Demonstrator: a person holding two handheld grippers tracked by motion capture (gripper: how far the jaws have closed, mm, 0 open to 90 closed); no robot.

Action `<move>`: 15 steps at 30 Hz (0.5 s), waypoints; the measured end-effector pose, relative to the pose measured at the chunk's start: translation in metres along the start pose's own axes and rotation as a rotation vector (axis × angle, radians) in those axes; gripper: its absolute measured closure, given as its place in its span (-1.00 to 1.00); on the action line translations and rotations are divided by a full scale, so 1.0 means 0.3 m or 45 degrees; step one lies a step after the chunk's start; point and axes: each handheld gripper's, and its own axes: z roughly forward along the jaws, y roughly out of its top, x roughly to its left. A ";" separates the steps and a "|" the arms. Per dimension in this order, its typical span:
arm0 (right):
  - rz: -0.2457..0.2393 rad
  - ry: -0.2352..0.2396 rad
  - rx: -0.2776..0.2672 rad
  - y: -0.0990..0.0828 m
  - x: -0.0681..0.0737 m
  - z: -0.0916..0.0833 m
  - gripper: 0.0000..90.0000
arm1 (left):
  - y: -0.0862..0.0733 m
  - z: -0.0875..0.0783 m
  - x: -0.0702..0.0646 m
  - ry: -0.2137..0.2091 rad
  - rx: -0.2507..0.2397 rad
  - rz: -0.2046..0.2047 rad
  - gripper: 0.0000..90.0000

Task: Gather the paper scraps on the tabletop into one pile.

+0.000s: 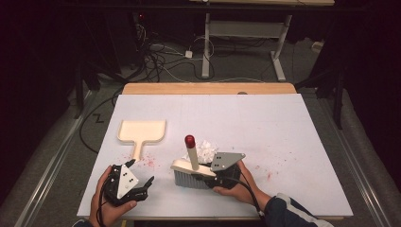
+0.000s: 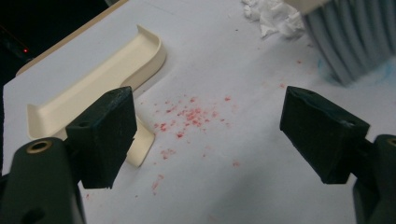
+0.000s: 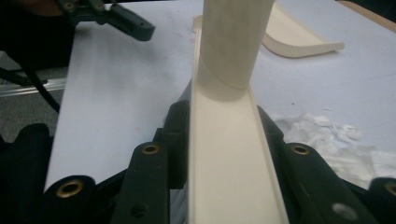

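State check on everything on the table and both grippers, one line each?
brush: clamped by its cream back, bristles on the table, handle up
right gripper: shut on the brush
left gripper: open, nothing between the jaws
dustpan: flat on the table, free
white paper scraps: loose pile behind the brush
red crumbs: scattered beside the dustpan handle

On my counter: one brush, one dustpan left of it, one paper wad, one red crumb patch.
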 end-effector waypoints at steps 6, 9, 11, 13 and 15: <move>-0.009 -0.096 0.005 0.010 -0.061 0.005 0.49 | -0.001 0.007 -0.006 -0.015 0.011 0.009 -0.60; 0.002 -0.104 -0.002 0.011 -0.078 -0.004 0.49 | -0.001 0.007 -0.006 -0.019 0.013 0.011 -0.60; 0.003 -0.112 -0.010 0.016 -0.083 -0.020 0.50 | -0.001 0.008 -0.007 -0.022 0.015 0.011 -0.60; 0.012 -0.112 -0.031 0.023 -0.084 -0.046 0.50 | -0.001 0.009 -0.008 -0.028 0.018 0.015 -0.60; 0.020 -0.097 -0.063 0.031 -0.081 -0.082 0.50 | -0.001 0.011 -0.011 -0.032 0.024 0.022 -0.60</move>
